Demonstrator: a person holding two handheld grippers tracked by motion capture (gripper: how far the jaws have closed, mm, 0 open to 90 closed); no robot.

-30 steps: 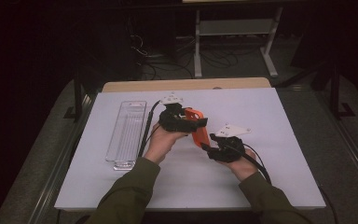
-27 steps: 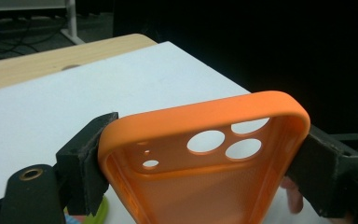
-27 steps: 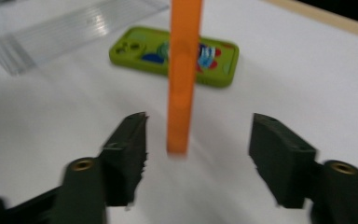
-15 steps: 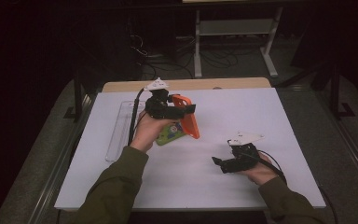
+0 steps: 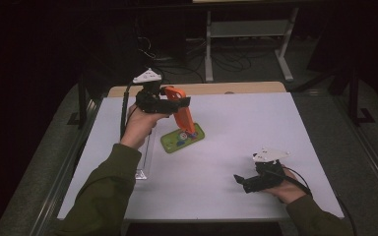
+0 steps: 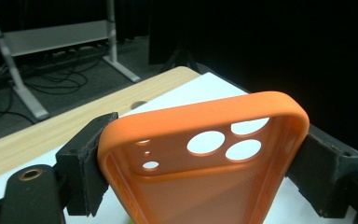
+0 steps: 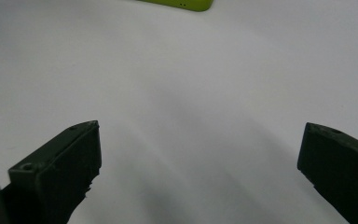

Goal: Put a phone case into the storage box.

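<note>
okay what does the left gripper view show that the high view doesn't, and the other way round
The left gripper view shows, close up, the camera cut-outs in the orange phone case and the two black pads pressing its edges.

The high view shows the green phone lying flat on the white table, the clear plastic tray by the left forearm, and the right gripper low near the table's front, jaws apart and nothing between them.

Both show the orange case clamped in the left gripper, the white tabletop and the wooden strip behind it.

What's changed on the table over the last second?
The left gripper lifted the orange phone case off the green phone. The right gripper let go, its jaws just opening, and drew back toward the near edge. The clear tray stayed put.
</note>
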